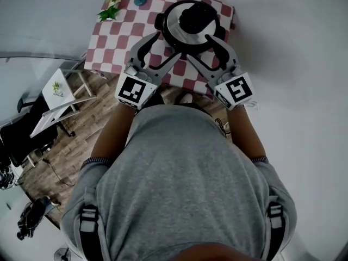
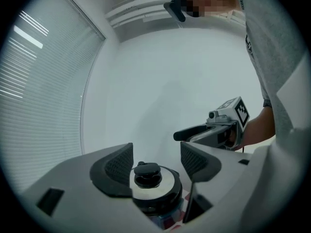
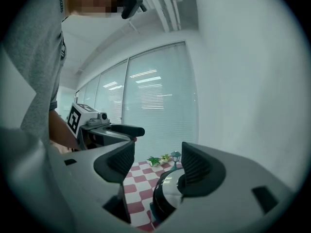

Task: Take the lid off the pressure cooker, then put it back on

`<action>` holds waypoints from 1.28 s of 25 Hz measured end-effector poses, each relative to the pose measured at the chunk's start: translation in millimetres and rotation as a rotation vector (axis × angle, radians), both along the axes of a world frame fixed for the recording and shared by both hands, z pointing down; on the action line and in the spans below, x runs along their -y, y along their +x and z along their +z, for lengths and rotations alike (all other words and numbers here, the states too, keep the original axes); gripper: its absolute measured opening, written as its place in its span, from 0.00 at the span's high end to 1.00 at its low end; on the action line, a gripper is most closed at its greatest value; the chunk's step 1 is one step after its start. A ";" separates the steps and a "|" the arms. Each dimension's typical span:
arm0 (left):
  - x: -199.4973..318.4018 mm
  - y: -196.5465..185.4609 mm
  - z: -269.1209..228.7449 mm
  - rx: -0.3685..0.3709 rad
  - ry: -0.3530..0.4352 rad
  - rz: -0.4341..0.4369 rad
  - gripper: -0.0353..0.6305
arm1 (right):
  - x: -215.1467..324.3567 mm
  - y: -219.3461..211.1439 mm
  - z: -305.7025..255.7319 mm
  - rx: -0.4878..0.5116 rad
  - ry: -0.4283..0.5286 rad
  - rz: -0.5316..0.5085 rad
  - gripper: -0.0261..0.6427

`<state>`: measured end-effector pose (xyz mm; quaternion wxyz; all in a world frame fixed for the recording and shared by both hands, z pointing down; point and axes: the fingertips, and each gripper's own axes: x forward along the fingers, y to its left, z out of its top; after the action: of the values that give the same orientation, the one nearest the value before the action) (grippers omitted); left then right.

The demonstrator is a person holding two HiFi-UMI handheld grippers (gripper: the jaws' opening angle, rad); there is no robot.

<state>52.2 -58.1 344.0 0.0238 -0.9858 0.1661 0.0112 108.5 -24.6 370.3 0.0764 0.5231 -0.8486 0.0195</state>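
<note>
Pressure cooker, round and black-bodied [image 2: 158, 206], sits on the red-and-white checked tablecloth [image 1: 117, 34], its shiny steel lid [image 1: 175, 30] with the black knob [image 1: 193, 17] in place on top. The left gripper [image 1: 161, 50] and the right gripper [image 1: 205, 50] are held at its near side, one towards each flank. Both have their jaws spread wide and pinch nothing.
</note>
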 end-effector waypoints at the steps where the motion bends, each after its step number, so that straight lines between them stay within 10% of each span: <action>1: 7.4 0.7 0.7 0.001 0.001 0.020 0.45 | 6.6 0.7 1.9 -0.002 -0.005 0.020 0.51; 19: 118.6 -2.5 25.4 0.063 -0.018 0.438 0.47 | 98.8 -27.3 30.6 -0.023 -0.130 0.381 0.52; 32: 102.6 48.0 65.9 0.323 0.110 0.766 0.47 | 106.3 10.4 55.1 -0.096 -0.335 0.437 0.49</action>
<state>100.2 -160.7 409.9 0.0963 -0.9626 -0.2191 -0.1268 119.0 -130.9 425.4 0.1957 0.6743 -0.6959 0.1507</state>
